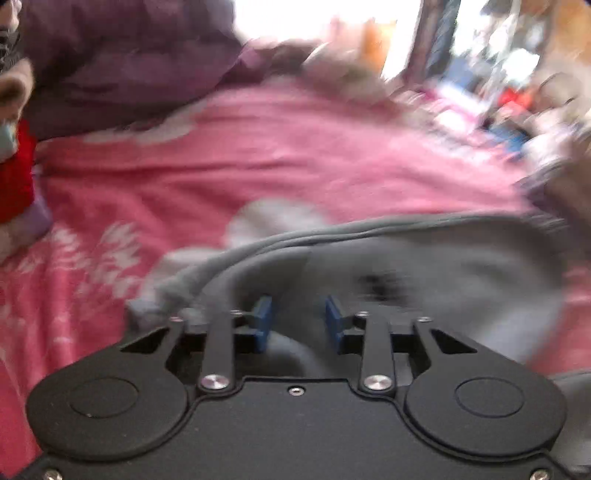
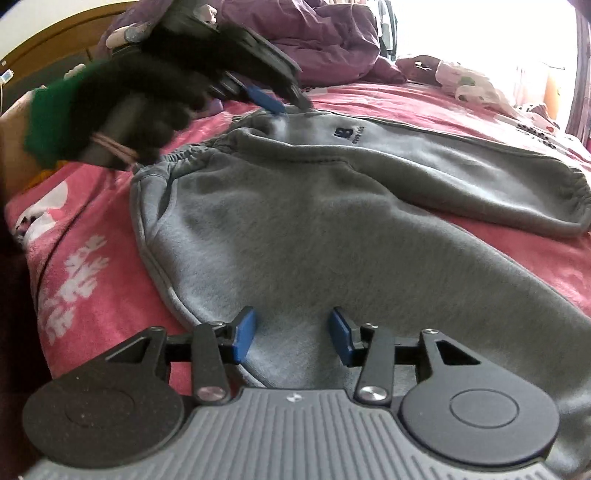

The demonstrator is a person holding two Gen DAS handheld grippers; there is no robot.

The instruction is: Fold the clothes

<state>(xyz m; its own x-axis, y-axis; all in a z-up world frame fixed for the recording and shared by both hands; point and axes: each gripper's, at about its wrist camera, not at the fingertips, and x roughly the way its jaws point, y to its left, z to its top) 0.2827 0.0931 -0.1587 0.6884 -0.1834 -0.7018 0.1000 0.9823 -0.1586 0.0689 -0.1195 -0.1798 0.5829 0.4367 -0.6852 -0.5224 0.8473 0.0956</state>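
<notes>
Grey sweatpants (image 2: 295,206) lie spread on the pink bedspread (image 2: 74,266), filling the centre of the right wrist view, waistband toward the upper left of the frame and one cuffed leg running to the right edge. We judge the step in hand to be the first grasp before a fold: nothing is lifted yet. The left gripper (image 2: 280,105), seen at upper left of the right wrist view in a dark-gloved hand (image 2: 147,103), hovers at the waistband; its own blurred view shows its jaws parted over grey cloth, holding nothing. The right gripper (image 2: 291,339), at the bottom centre of its frame, stands with jaws wide over the near leg, empty. The next move, in our judgement, calls for each gripper to pinch a seam edge so one leg can be carried over the other. No containers are visible; a purple quilt (image 2: 325,33) and a white plastic bag (image 2: 465,83), contents unseen, lie at the top of the frame.
</notes>
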